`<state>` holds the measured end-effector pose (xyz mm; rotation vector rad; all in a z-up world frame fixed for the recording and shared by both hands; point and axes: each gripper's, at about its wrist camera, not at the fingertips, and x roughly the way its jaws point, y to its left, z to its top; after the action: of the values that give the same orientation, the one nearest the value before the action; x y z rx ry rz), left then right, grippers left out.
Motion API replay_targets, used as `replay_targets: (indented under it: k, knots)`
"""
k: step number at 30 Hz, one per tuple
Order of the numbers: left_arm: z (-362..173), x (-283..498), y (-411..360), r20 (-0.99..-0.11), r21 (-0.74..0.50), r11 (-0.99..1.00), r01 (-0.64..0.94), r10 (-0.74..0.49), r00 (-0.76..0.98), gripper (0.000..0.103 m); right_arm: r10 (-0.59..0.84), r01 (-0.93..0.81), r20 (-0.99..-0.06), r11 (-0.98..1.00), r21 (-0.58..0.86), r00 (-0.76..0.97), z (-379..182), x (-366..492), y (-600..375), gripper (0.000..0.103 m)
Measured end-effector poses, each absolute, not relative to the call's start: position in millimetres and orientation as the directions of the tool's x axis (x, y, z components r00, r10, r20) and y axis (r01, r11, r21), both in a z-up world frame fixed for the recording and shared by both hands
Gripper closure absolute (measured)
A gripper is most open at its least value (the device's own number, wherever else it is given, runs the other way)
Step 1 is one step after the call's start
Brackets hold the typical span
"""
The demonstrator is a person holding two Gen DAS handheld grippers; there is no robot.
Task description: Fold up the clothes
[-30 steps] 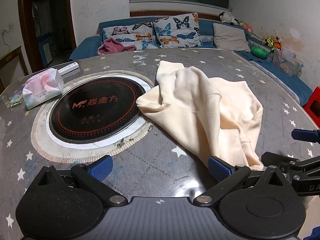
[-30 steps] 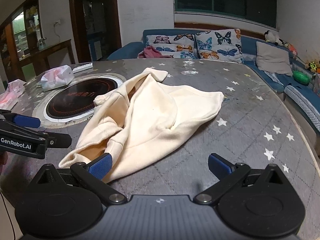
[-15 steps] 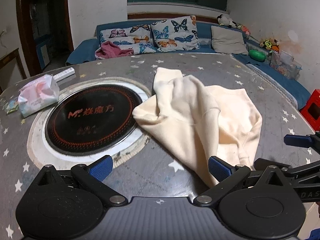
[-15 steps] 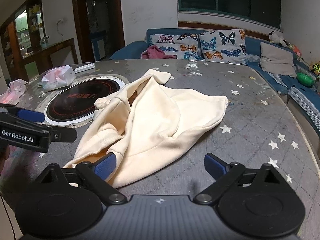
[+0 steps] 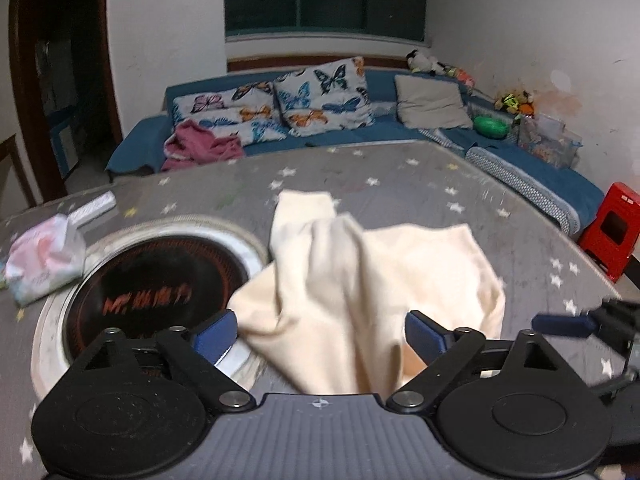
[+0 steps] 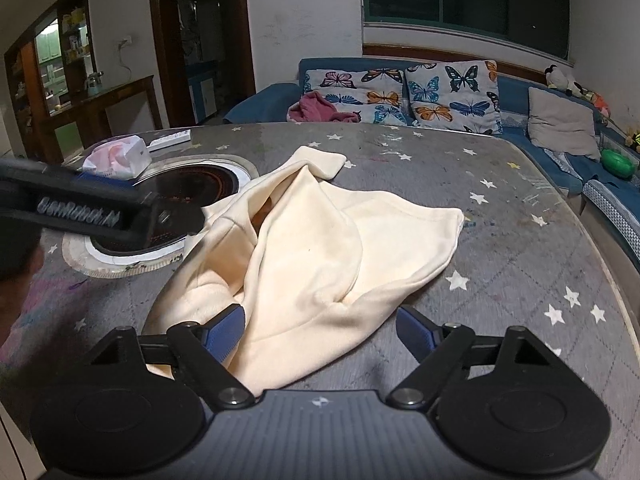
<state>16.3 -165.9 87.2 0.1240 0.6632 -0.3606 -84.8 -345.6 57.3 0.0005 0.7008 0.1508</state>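
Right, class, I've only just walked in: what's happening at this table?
A person holds a gripper in each hand over a crumpled cream garment on the starry table. Both the left gripper and the right gripper are open, their fingers straddling the garment's near edge. Neither has gripped it, and no fold is made yet. A tissue pack sits beside the round hob.

— Setting?
— Private home, living and dining room. Blue corner sofa (image 6: pixel 516 92) with butterfly cushions (image 6: pixel 452 96); star-print round table (image 6: pixel 520 248) with inset induction hotplate (image 6: pixel 188 188); tissue pack (image 6: pixel 118 158); soft toys (image 5: pixel 424 62).
— Beyond it?
— Kitchen shelving (image 6: pixel 60 56) through a doorway.
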Motion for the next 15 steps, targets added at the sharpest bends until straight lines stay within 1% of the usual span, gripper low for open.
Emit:
replay_targets:
  k: [3, 4, 7, 8, 9, 10, 11, 12, 13, 15]
  knots:
    - [91, 30, -180, -0.619, -0.003, 0.919, 0.395, -0.312, 0.721, 0.015, 0.139, -0.139, -0.642, 0.989, 0.051, 0.754, 57, -81, -347, 0.019]
    - [92, 35, -186, -0.619, -0.002, 0.913, 0.408, -0.321, 0.717, 0.017, 0.14, -0.139, -0.642, 0.989, 0.051, 0.754, 57, -80, -348, 0.02]
    - [88, 52, -201, -0.639, 0.005, 0.904, 0.428, -0.327, 0.696, 0.027, 0.14, -0.138, -0.644, 0.989, 0.053, 0.752, 57, -76, -350, 0.022]
    - [86, 57, -203, -0.648, 0.004, 0.902, 0.432, -0.326, 0.688, 0.033, 0.139, -0.138, -0.645, 0.989, 0.053, 0.751, 57, -75, -351, 0.022]
    - [83, 62, -204, -0.658, 0.003, 0.901, 0.434, -0.325, 0.679, 0.037, 0.138, -0.137, -0.645, 0.989, 0.052, 0.751, 57, -74, -351, 0.022]
    - [80, 66, -205, -0.668, 0.001, 0.9, 0.436, -0.324, 0.67, 0.045, 0.138, -0.137, -0.645, 0.989, 0.052, 0.752, 58, -74, -352, 0.023]
    - [77, 70, -205, -0.677, -0.001, 0.899, 0.438, -0.323, 0.661, 0.056, 0.136, -0.135, -0.644, 0.99, 0.052, 0.752, 58, -73, -354, 0.023]
    - [74, 74, -206, -0.687, -0.003, 0.898, 0.44, -0.322, 0.652, 0.064, 0.134, -0.132, -0.645, 0.99, 0.051, 0.753, 58, -73, -355, 0.023]
    - [72, 78, -207, -0.696, -0.005, 0.897, 0.442, -0.321, 0.642, 0.078, 0.132, -0.129, -0.645, 0.99, 0.052, 0.753, 58, -72, -357, 0.023]
    - [67, 84, -206, -0.708, -0.013, 0.894, 0.447, -0.324, 0.628, 0.089, 0.129, -0.125, -0.646, 0.991, 0.052, 0.752, 57, -71, -360, 0.024]
